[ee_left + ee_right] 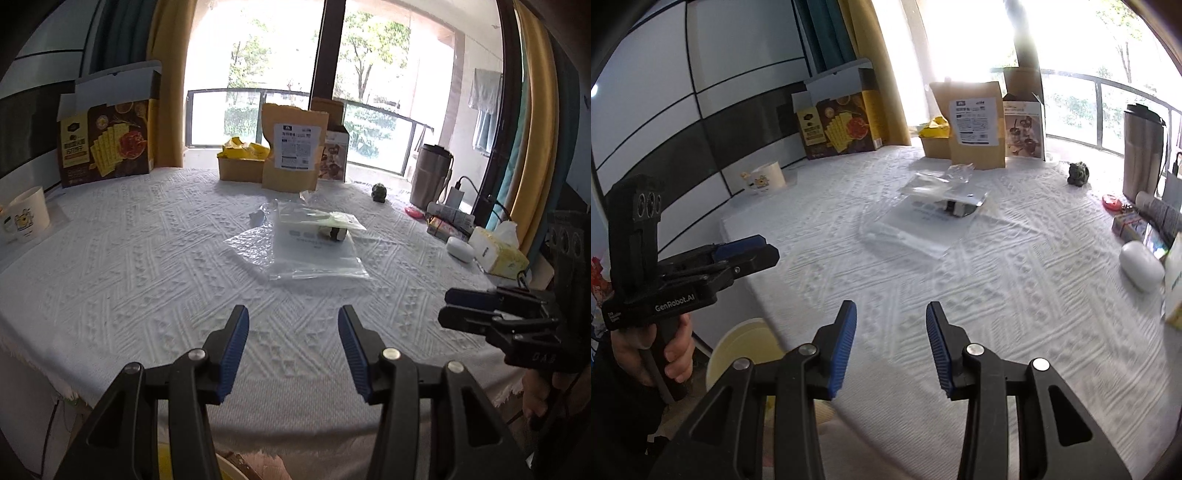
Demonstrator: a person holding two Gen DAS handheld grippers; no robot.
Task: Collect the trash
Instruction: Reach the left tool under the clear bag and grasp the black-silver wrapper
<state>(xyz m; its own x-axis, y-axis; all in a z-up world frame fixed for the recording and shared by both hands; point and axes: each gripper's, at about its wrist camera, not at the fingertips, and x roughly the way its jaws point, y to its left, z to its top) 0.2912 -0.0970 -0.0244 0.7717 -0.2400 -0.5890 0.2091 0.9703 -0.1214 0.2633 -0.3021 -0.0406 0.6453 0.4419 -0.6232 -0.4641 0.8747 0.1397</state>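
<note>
Clear plastic bags (314, 247) and crumpled wrappers lie in a pile at the middle of the white tablecloth; they also show in the right wrist view (923, 221). A small dark wrapper (334, 233) rests on top of them. My left gripper (293, 317) is open and empty over the table's near edge, well short of the pile. My right gripper (891, 312) is open and empty, also over the near part of the table. Each gripper shows at the side of the other's view. A pale yellow bin (738, 354) stands below the table edge.
A snack box (107, 144), brown paper bags (291, 151) and a small carton stand at the back. A mug (26, 219) is at the left. At the right are a metal tumbler (430, 177), a tissue box (498, 251), a white case (460, 249) and a small figurine (378, 192).
</note>
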